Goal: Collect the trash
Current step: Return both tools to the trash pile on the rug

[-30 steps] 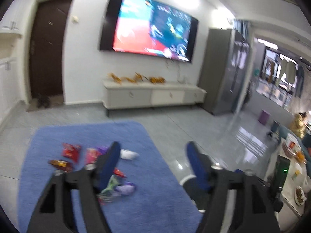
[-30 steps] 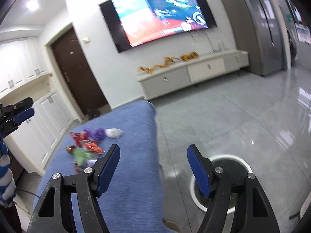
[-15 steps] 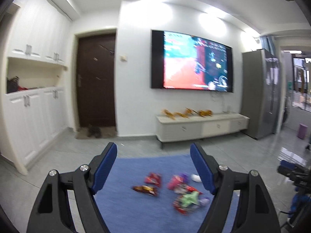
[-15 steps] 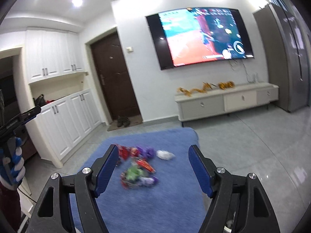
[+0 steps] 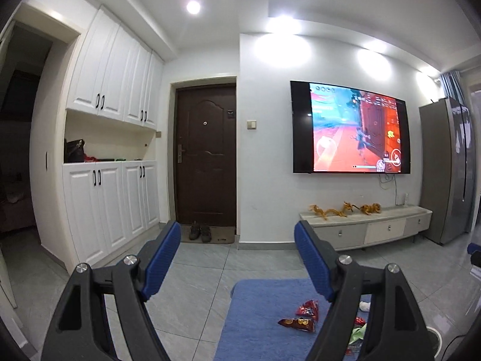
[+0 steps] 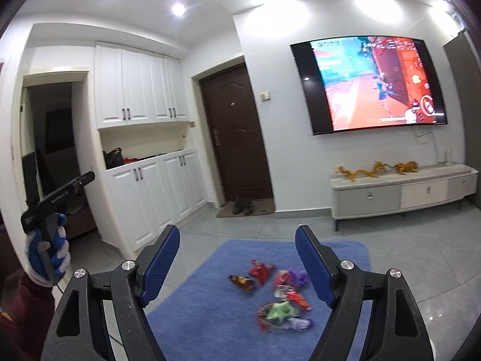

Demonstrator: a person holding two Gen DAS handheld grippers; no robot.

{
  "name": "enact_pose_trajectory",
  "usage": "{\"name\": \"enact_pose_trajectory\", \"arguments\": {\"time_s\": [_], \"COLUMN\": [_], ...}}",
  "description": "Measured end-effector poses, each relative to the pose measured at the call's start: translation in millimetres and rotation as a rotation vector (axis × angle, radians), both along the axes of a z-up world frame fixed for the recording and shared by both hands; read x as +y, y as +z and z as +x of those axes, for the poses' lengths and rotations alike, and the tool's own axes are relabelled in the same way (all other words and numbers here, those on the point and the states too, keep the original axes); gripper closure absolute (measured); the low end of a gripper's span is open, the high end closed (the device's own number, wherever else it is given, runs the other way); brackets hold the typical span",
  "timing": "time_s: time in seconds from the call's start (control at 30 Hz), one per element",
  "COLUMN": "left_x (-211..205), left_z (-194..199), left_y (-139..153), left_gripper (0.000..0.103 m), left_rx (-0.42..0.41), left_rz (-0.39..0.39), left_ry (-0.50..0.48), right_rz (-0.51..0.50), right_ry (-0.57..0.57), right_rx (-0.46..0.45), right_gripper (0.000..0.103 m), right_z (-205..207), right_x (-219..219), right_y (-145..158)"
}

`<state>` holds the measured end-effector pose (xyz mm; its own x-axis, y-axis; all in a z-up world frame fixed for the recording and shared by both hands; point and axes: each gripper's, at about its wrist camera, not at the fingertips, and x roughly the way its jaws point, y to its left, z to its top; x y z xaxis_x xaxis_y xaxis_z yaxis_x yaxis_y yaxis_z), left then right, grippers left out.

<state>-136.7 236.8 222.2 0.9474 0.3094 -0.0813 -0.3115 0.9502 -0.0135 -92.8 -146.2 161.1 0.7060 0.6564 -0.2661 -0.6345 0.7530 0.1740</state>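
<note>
Both the left tool (image 5: pixel 237 260) and right tool (image 6: pixel 237 263) gape wide, empty; the right's jaws just widened above wrappers (image 6: pixel 279 294) on the blue rug (image 6: pixel 210 316), lower centre.

Home living rm: wall TV (image 5: pixel 350 128), entry door (image 5: pixel 206 156), white cabinets (image 5: pixel 111 162), blue rug (image 6: pixel 210 307).

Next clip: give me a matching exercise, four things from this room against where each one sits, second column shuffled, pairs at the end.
Things:
1. wrappers
2. shoes
3. gold dragons
4. black bag

Places:
A. on the TV cabinet
B. in the open niche of the white cupboards
C. on the blue rug
D. on the mat by the dark door

Pairs: 1-C, 2-D, 3-A, 4-B
</note>
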Motion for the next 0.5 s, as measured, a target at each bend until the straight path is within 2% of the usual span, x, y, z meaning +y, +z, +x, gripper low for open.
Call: {"name": "enact_pose_trajectory", "arguments": {"time_s": [0.23, 0.37, 0.5], "left_x": [-13.8, -48.8, -87.4], "left_z": [7.2, 19.0, 37.0], "left_y": [-36.9, -59.5, -81.5], "left_gripper": [0.026, 0.026, 0.026], "left_rx": [0.073, 0.112, 0.161], "left_rz": [-0.082, -0.123, -0.156], "left_ry": [-0.135, -0.266, -0.381], "right_rz": [-0.032, -0.042, -0.055], "right_ry": [-0.046, -0.115, -0.17], "right_rx": [0.014, 0.009, 0.039], "right_gripper": [0.025, 0.025, 0.025], "right_z": [1.0, -4.5, -5.8], "right_x": [-4.2, -28.3, -51.4], "right_y": [-17.6, -20.8, -37.0]}}
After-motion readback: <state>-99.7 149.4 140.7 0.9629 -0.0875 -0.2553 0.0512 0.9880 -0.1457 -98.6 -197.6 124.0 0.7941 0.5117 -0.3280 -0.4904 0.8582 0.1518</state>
